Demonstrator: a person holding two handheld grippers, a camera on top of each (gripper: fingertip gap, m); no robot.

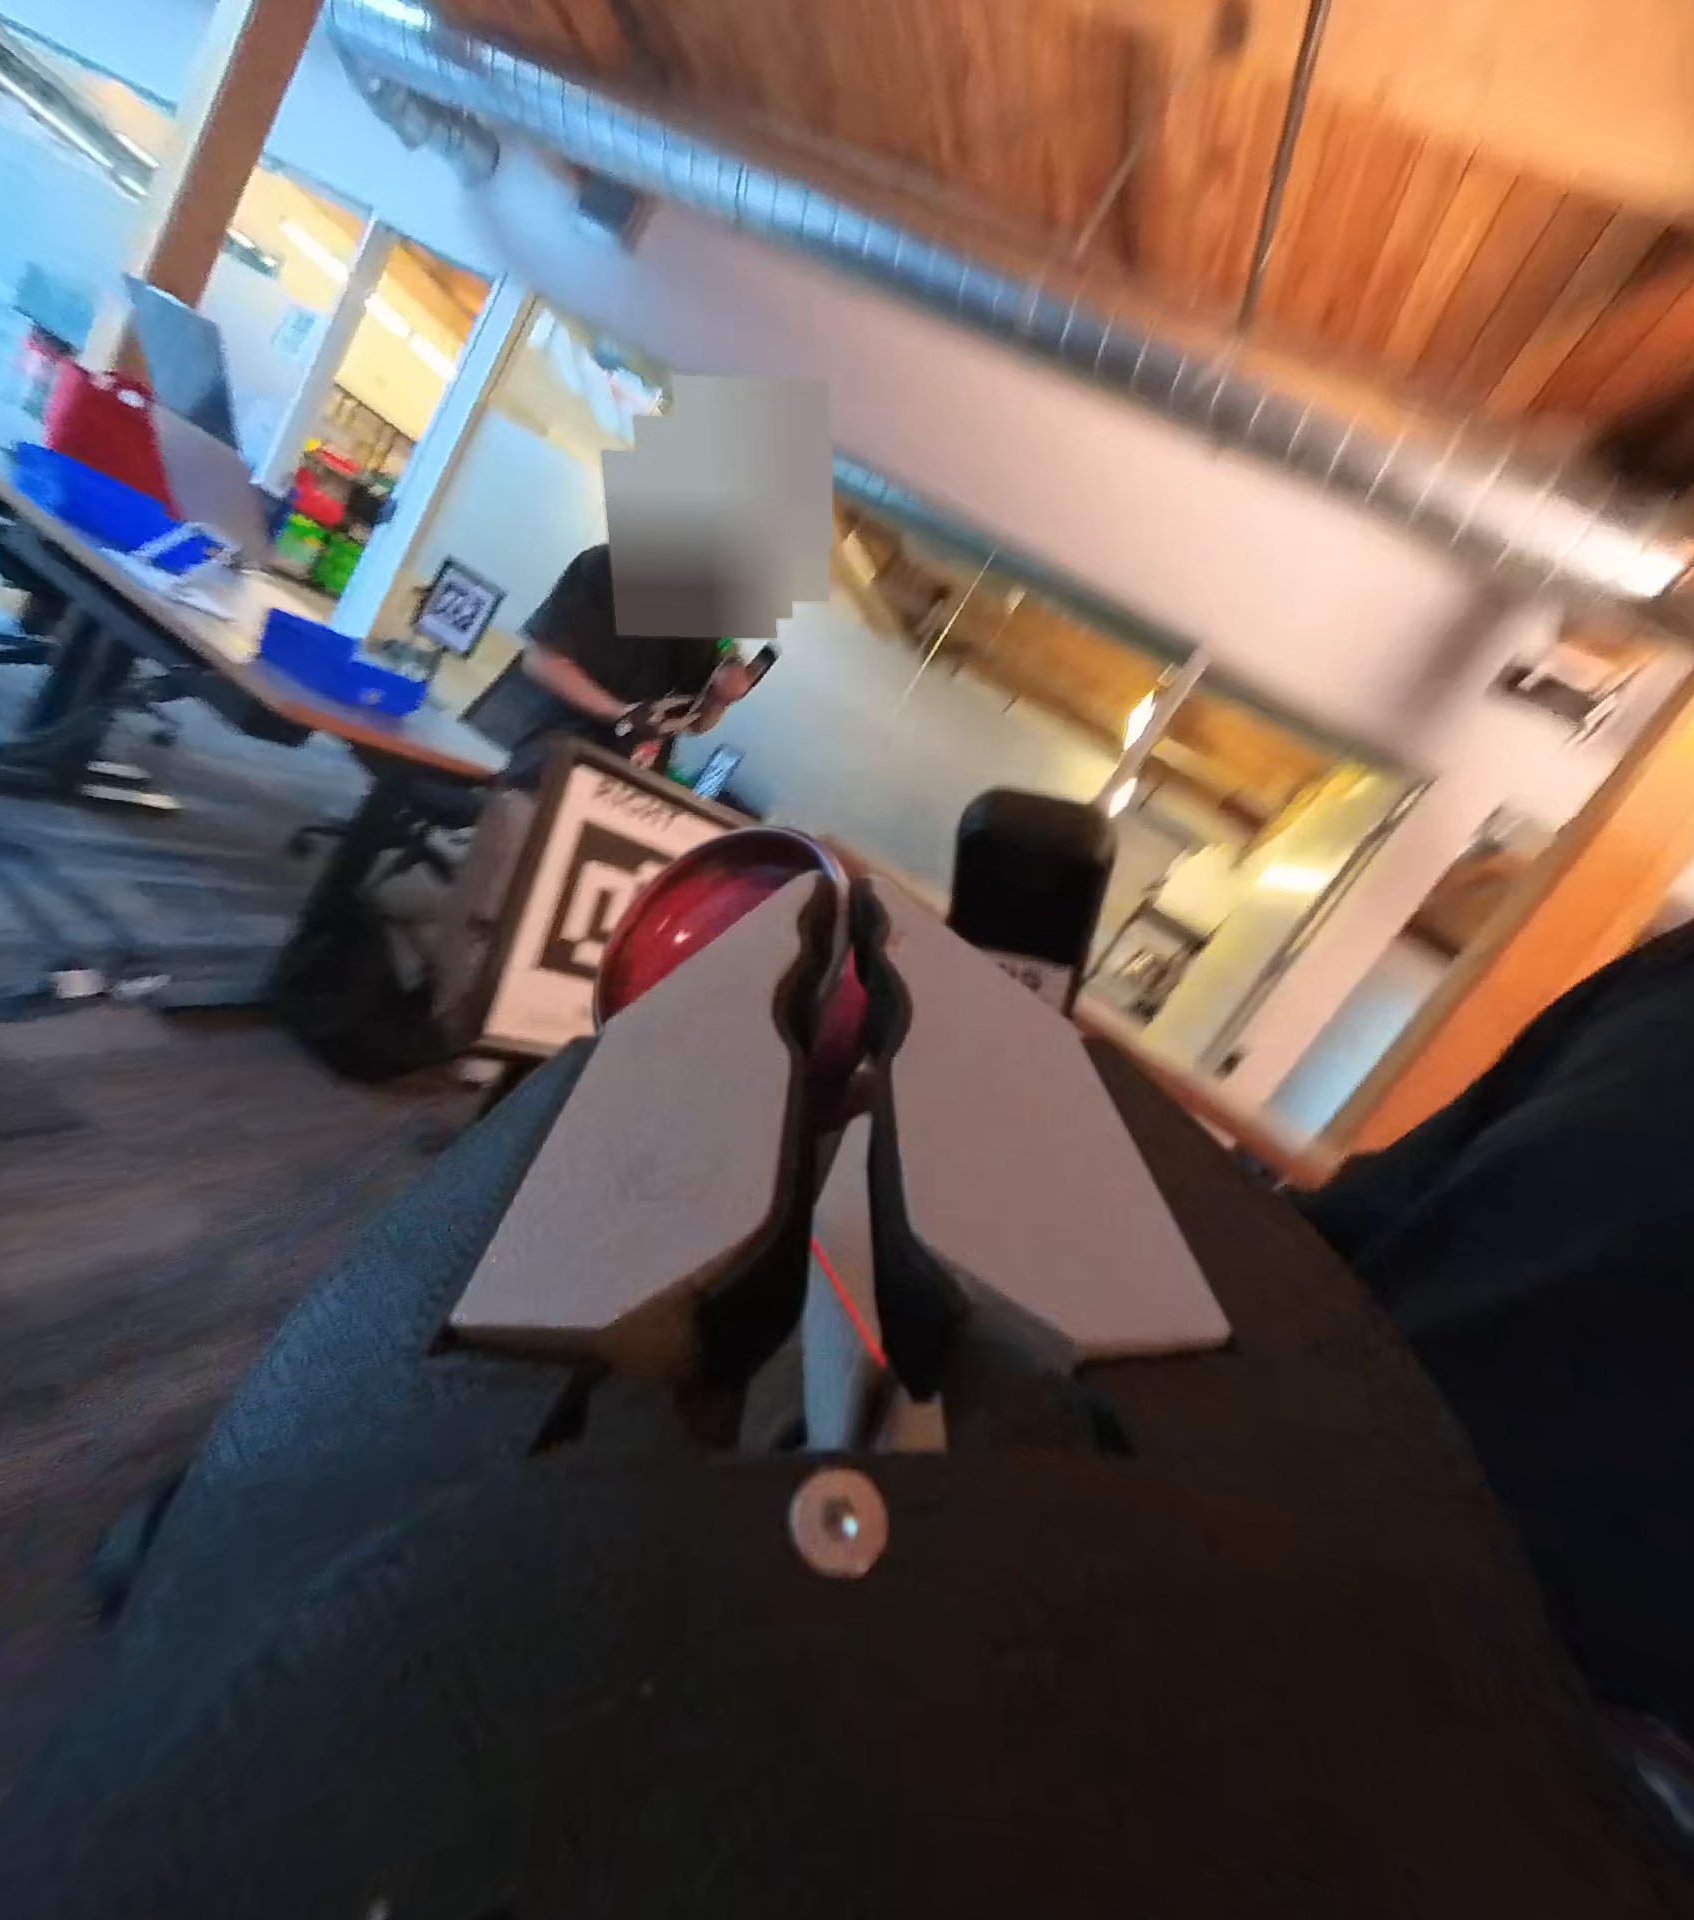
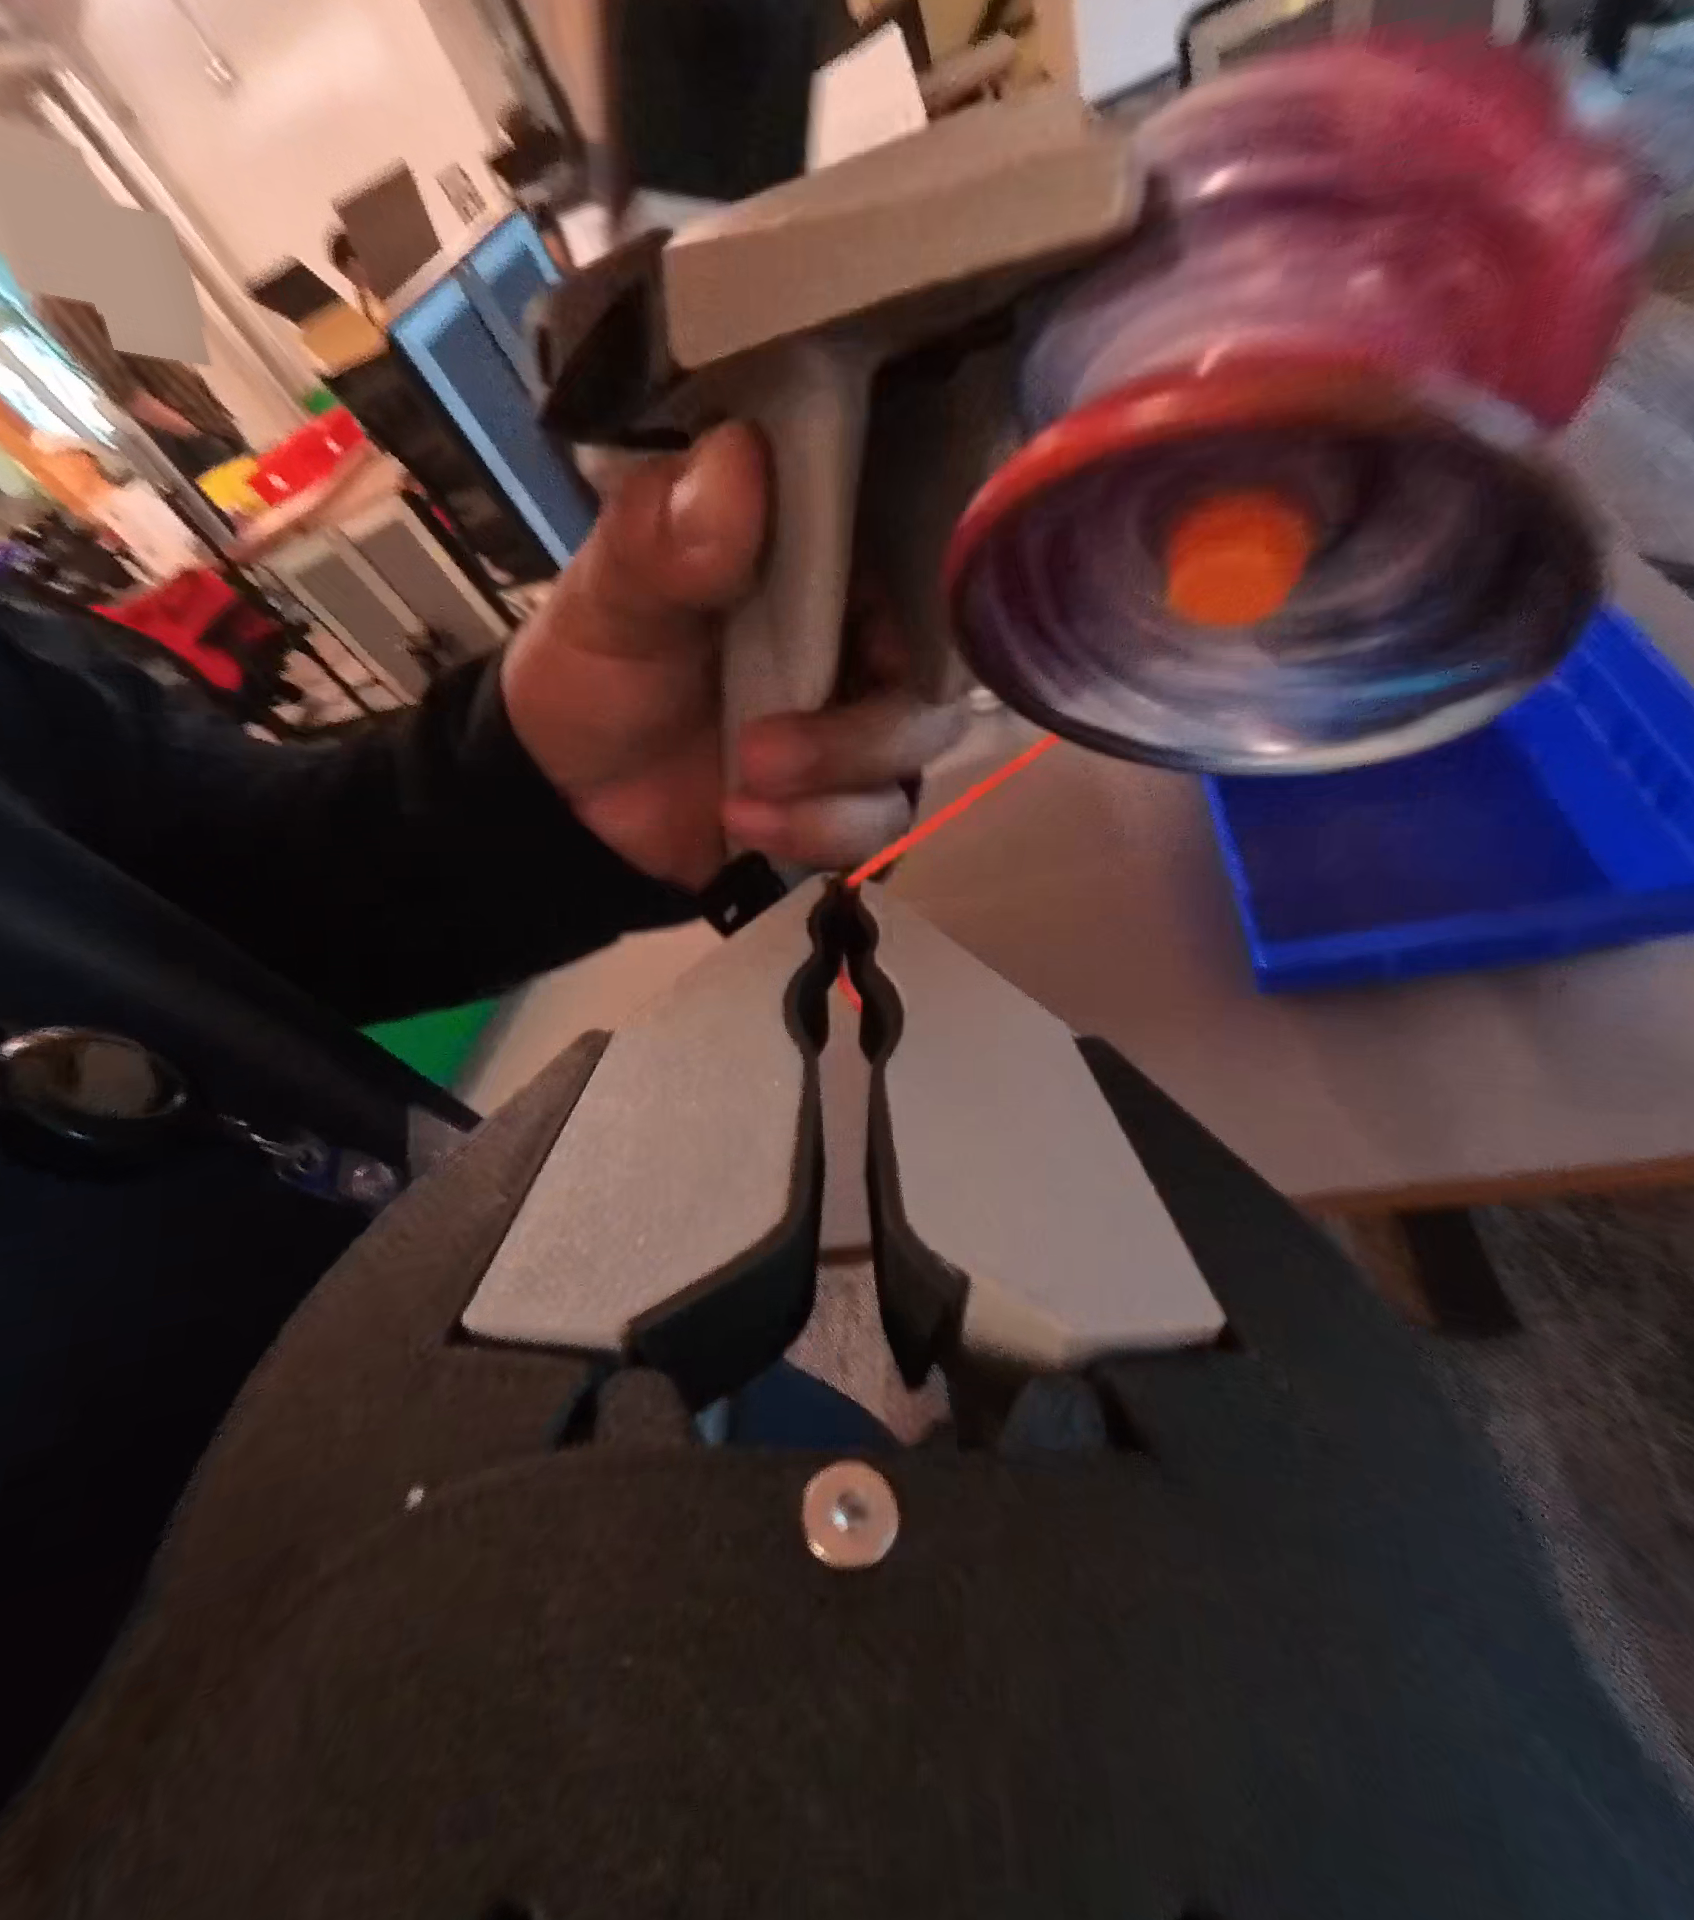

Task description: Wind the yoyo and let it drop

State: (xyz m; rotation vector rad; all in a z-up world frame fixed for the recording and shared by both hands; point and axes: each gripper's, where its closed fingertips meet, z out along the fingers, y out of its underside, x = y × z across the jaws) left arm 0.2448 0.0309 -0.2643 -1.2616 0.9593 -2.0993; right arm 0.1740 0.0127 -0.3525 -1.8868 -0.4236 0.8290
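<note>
In the left wrist view, my left gripper [image 1: 848, 909] is shut on the rim of the dark red yoyo [image 1: 692, 925], which sticks out to the left of the fingertips. A thin red string [image 1: 848, 1304] runs down between the fingers. In the right wrist view, my right gripper [image 2: 841, 904] is shut on the orange-red string [image 2: 957, 810] at its very tips. The string runs taut up and right to the yoyo [image 2: 1269, 582]. There the yoyo is blurred, with an orange hub, at the end of the left gripper, whose grey handle [image 2: 791, 582] a hand holds.
A blue bin [image 2: 1508, 852] lies on the brown table [image 2: 1186, 1060] under the yoyo. A person [image 1: 604, 665] stands at a far table with blue bins [image 1: 334, 655]. A box with a black-and-white marker [image 1: 583, 914] sits just behind the yoyo. A dark sleeve [image 2: 199, 831] fills the left. Some 11 centimeters of space lies between my two pairs of fingers.
</note>
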